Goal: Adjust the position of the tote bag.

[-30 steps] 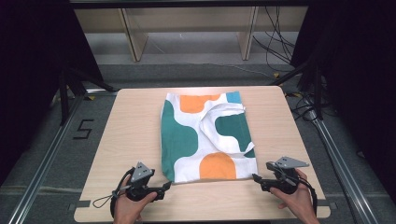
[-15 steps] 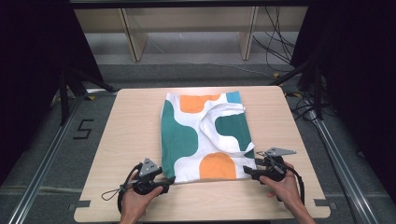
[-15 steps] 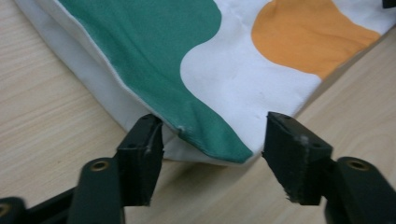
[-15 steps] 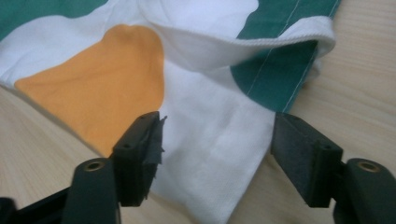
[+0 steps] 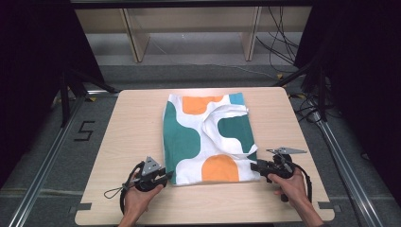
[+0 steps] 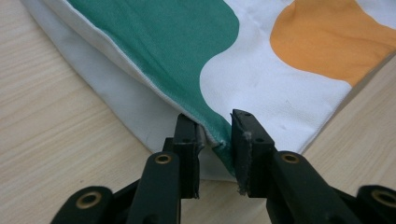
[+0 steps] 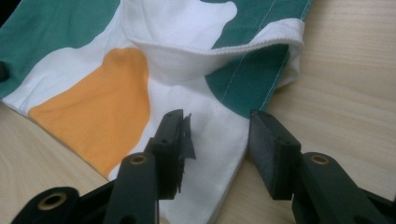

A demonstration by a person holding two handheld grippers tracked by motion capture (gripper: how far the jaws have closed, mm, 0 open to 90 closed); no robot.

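Tote bag, printed cotton with green, orange and white blobs plus a bit of blue at the far end, lies flat in the middle of the wooden table. Its long axis runs away from the person, so the short bottom edge faces them, and each hand sits at one near corner, about equally close.

Left gripper is at the near left corner. In the left gripper view the jaws have just been closing and the stitched seam sits right between them, bunched up, though there's a gap on one side, so I'd call it nearly pinched rather than clamped.

Right gripper is at the near right corner. Its jaws have been closing too but stand clearly apart, with white cloth lying between them and not pressed.

Cloth looks like soft, thin woven stuff with doubled hems, and a white strap loops across the top. Expect it to sag once lifted.
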